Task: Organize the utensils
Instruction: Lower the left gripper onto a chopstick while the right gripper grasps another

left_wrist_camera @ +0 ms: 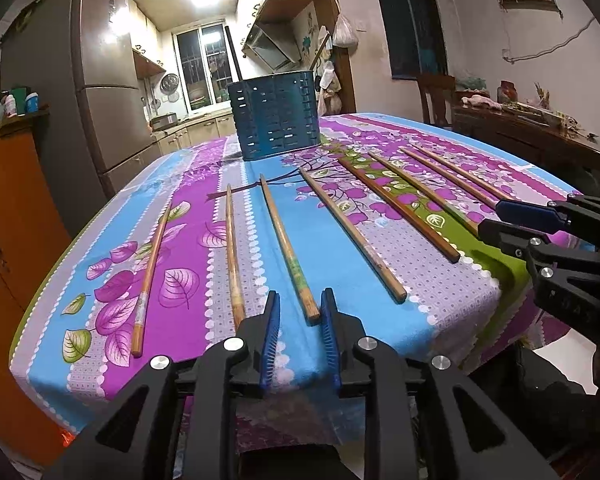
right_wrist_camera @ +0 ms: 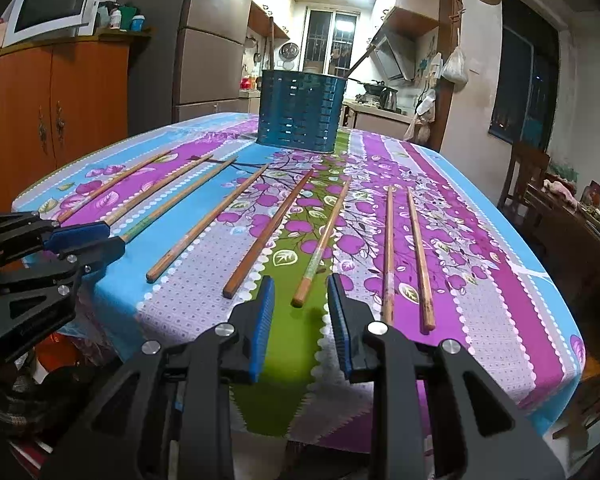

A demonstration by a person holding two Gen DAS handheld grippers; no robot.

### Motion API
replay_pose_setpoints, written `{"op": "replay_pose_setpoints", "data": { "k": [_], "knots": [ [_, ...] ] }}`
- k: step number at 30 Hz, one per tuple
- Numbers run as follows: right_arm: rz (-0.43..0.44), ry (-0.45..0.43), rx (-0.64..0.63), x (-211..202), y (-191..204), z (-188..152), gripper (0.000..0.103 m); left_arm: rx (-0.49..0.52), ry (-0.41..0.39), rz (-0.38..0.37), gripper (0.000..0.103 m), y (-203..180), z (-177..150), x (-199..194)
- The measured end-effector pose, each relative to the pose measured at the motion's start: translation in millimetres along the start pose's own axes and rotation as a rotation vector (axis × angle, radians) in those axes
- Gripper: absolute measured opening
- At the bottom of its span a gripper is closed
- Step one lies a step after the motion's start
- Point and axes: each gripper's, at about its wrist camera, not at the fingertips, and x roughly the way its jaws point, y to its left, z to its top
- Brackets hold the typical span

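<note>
Several wooden chopsticks lie side by side on a flowered tablecloth (left_wrist_camera: 188, 200). A blue slotted utensil holder (left_wrist_camera: 276, 120) (right_wrist_camera: 302, 112) stands at the far end with dark handles sticking out. My left gripper (left_wrist_camera: 301, 304) is at the near edge, its jaws apart around the end of one chopstick (left_wrist_camera: 288, 248); the pads do not clamp it. My right gripper (right_wrist_camera: 300, 286) stands the same way around the end of another chopstick (right_wrist_camera: 322, 240), with a gap on both sides. Each gripper shows in the other's view: the right gripper (left_wrist_camera: 490, 220) and the left gripper (right_wrist_camera: 114, 238).
An orange cabinet (left_wrist_camera: 12, 220) (right_wrist_camera: 60, 112) stands left of the table, with a fridge (left_wrist_camera: 108, 92) behind it. A dark wooden side table (left_wrist_camera: 540, 132) and a chair (right_wrist_camera: 524, 176) are to the right. The cloth hangs over the near edge.
</note>
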Motion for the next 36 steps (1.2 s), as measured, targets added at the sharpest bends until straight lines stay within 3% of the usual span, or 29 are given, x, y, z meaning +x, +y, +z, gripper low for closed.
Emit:
{"op": "replay_pose_setpoints", "data": {
  "k": [8, 16, 19, 25, 29, 32, 34, 36],
  "knots": [
    [0.071, -0.012, -0.056, 2.9, 18.0, 2.4, 0.026, -0.012, -0.001, 0.009, 0.028, 1.0, 1.1, 1.5],
    [0.047, -0.015, -0.056, 16.0, 26.5, 0.9, 0.026, -0.032, -0.014, 0.001, 0.028, 2.7, 0.6, 2.6],
    [0.013, -0.043, -0.044, 15.1, 32.5, -3.9, 0.023, -0.047, -0.024, 0.001, 0.028, 2.8, -0.5, 3.5],
    [-0.002, -0.067, -0.039, 14.3, 40.4, -7.6, 0.008, -0.068, -0.04, 0.018, 0.028, 1.3, -2.6, 4.3],
    [-0.005, -0.073, -0.026, 14.0, 39.8, -7.7, 0.007, -0.065, -0.05, 0.033, 0.028, -1.3, -4.0, 3.4],
    [-0.001, -0.076, -0.011, 13.5, 38.6, -8.0, 0.007, -0.051, -0.055, 0.039, 0.023, -5.6, -5.0, 2.5],
    [0.003, -0.079, -0.002, 13.7, 38.9, -7.9, 0.006, -0.027, -0.058, 0.039, 0.012, -11.3, -5.1, 2.2],
    [0.009, -0.083, 0.002, 12.5, 38.6, -8.4, 0.005, -0.02, -0.061, 0.039, 0.011, -13.4, -4.8, 2.7]
  ]
}}
